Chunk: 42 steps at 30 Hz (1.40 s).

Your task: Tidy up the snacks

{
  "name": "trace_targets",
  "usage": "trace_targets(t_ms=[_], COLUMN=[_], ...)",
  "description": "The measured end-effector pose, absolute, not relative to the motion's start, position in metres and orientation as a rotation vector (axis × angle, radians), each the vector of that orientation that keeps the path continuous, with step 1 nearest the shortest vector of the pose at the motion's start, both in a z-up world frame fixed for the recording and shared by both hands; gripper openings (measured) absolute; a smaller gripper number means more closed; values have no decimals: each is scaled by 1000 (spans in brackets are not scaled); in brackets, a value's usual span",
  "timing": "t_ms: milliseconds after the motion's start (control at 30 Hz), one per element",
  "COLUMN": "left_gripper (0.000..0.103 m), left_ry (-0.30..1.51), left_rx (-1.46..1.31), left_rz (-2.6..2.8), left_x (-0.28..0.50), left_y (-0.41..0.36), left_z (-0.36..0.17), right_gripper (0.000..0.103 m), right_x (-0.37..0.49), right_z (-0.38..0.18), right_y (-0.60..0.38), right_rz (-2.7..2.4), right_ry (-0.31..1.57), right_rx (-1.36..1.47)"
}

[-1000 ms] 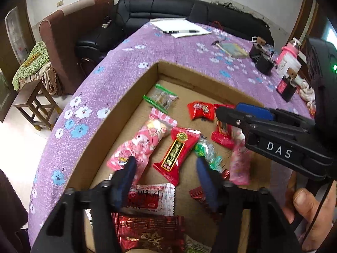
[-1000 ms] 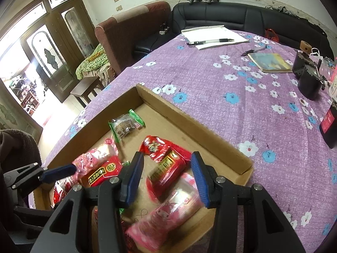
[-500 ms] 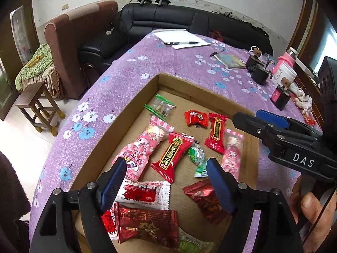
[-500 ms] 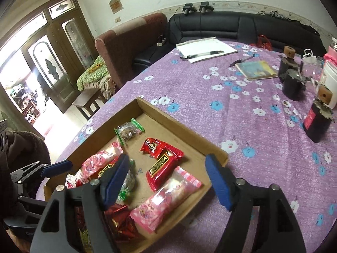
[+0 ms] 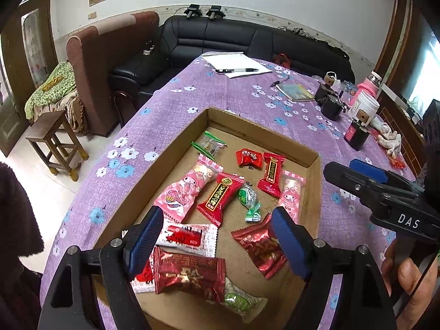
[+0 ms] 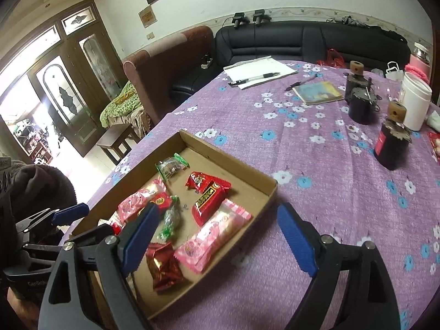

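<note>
Both jaws opening, nothing between: left tool (image 5: 214,239), right tool (image 6: 217,236) hovering over cardboard tray (image 5: 313,192); picking one snack, approaching squarely.

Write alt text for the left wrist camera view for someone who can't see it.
The left gripper, its jaws opening and holding nothing, hovers over a shallow cardboard box of wrapped snacks on a purple floral tablecloth. The right gripper, held in a hand, enters from the right; a black sofa stands behind.

Snacks (image 5: 220,200) in box (image 5: 313,192) on table (image 6: 316,165), notepad (image 6: 255,70) behind, jars (image 6: 390,143) probably right.
</note>
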<state>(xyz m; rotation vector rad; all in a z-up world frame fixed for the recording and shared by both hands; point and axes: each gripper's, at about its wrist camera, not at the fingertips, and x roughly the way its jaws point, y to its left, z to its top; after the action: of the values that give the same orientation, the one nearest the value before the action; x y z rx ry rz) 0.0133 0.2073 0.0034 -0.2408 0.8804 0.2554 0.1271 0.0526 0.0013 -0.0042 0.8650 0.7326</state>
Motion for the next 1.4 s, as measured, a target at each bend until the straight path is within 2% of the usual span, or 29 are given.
trace_targets(t_ms=[600, 967, 1167, 1400], left_gripper=[88, 88, 96, 97], left_ry=[858, 779, 738, 753], left_rx=[-244, -201, -180, -165], left_rz=[297, 338, 343, 338], left_x=[-14, -35, -46, -46], left_y=[209, 200, 186, 171], left_z=[4, 11, 18, 18], right_gripper=[89, 90, 90, 90], right_x=[91, 66, 53, 45], right_z=[8, -1, -9, -16], right_y=[37, 10, -11, -26], right_rz=[757, 744, 724, 710], right_ry=[842, 843, 845, 858], right_rx=[5, 14, 20, 24])
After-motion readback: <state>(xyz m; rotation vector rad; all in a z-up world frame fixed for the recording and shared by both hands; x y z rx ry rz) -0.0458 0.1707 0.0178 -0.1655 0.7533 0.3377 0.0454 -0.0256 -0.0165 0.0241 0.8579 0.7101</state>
